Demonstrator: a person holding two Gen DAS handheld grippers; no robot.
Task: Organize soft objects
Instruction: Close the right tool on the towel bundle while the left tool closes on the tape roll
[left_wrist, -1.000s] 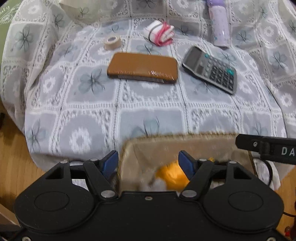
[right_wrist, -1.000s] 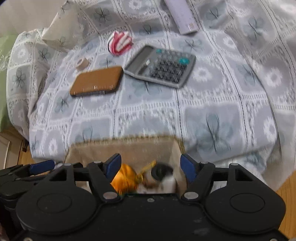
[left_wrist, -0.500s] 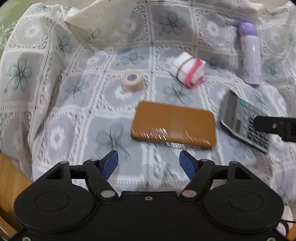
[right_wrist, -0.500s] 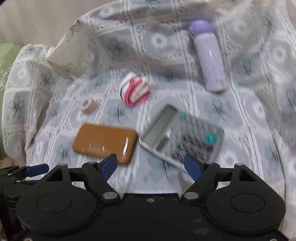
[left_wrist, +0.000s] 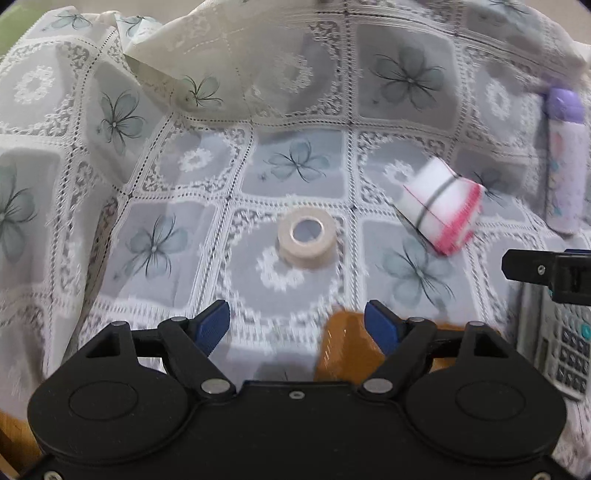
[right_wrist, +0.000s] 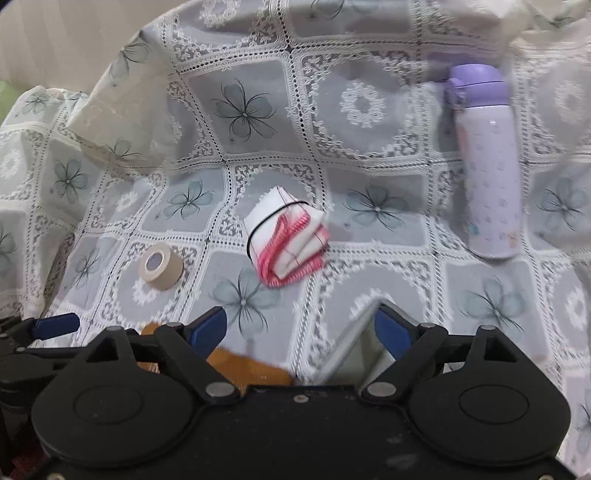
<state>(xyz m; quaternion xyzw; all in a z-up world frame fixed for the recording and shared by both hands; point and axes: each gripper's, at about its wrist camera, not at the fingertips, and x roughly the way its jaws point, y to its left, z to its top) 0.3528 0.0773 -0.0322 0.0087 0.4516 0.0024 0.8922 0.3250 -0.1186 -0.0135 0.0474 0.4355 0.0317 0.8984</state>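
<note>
Hovering above the lace-patterned tablecloth (left_wrist: 155, 206), the left gripper (left_wrist: 297, 325) is held with its blue fingers spread wide and nothing between them, and the right gripper (right_wrist: 301, 326) is carried the same way, parted and empty. Both are pointed toward the middle of the cloth, which is judged to suit a reach for the one plainly soft item laid there: the folded white-and-pink cloth bundle (right_wrist: 286, 240), bound by a dark elastic band. The bundle is seen almost straight ahead of the right gripper and off to the right in the left view (left_wrist: 441, 208), so the right side is judged better placed for it.

A roll of beige tape (left_wrist: 306, 238) is set just beside the bundle, directly ahead of the left gripper (hard-looking, so probably not to be sorted). A lilac bottle (right_wrist: 484, 162) is laid well apart to the right. Nearest the fingers, a brown case (left_wrist: 345, 343) and a calculator (left_wrist: 565, 350) are partly hidden under the grippers; these are to be cleared on any low approach. A raised fold of cloth is heaped behind.
</note>
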